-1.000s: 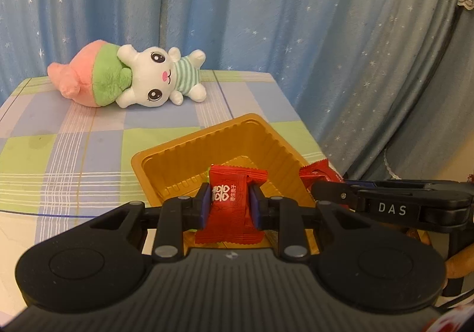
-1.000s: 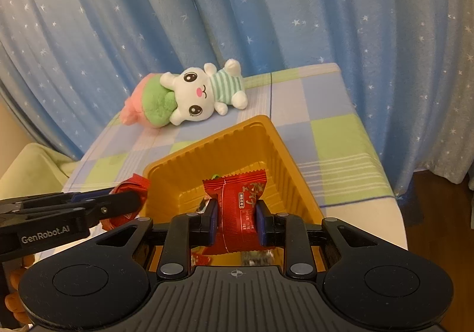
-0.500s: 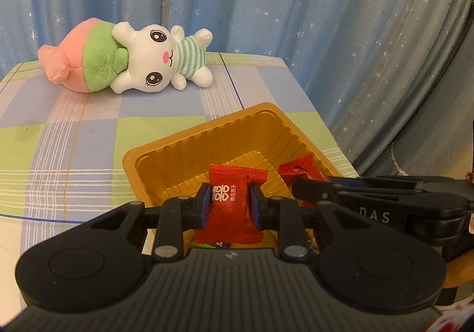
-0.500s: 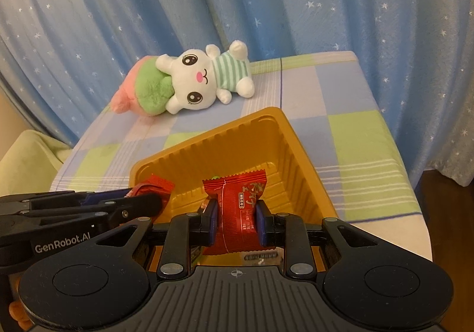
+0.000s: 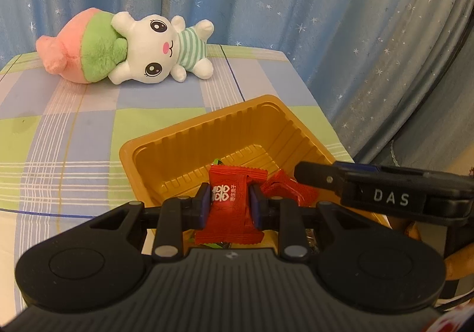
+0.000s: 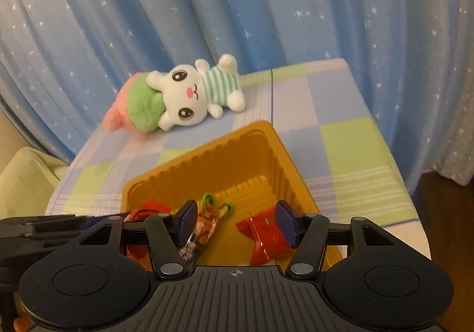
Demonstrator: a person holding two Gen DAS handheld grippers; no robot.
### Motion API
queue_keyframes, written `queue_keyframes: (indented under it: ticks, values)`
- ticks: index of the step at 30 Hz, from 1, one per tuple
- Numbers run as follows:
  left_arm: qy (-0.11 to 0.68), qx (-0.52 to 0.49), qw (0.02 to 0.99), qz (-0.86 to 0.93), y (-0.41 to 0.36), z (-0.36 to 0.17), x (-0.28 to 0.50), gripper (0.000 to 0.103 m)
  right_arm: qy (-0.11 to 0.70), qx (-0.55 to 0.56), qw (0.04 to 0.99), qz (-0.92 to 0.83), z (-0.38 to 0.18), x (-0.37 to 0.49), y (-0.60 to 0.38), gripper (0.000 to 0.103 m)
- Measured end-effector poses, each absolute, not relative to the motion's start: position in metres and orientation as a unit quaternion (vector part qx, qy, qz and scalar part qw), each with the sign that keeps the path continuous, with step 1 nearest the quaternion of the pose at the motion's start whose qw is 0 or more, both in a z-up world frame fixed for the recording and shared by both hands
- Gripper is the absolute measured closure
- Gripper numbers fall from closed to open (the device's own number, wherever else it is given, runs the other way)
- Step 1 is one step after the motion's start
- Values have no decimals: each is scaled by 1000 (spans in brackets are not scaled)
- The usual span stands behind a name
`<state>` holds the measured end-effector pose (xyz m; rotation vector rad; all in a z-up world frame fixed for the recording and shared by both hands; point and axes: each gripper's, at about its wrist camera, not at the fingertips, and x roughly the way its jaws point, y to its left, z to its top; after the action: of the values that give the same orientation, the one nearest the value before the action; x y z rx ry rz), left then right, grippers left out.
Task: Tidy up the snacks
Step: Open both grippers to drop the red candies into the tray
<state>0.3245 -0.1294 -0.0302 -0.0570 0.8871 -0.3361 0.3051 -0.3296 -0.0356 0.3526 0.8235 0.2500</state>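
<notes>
Right hand-held gripper (image 6: 237,222): jaws opening, its red snack (image 6: 266,238) freed, now loose in the gold tray (image 6: 207,160) | Left hand-held gripper (image 5: 230,203): pinches a red candy (image 5: 229,207) over the tray | Meaning: one delivered, one likely next.

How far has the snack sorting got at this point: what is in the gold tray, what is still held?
Done: the gold tray holds a brown candy and a red packet lying free between the right tongs, whose jaws are opening. In hand: the left tongs pinch a red candy over the tray. Left: releasing that one; no other loose snacks show on the checked tablecloth.
</notes>
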Motion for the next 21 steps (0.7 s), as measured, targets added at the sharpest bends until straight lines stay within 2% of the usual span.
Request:
queue_keyframes:
  ticks: [21]
  values:
    - [420,-17,890,-177,-140,-17,308,78,413,182,886,106,-29,269,-339,43]
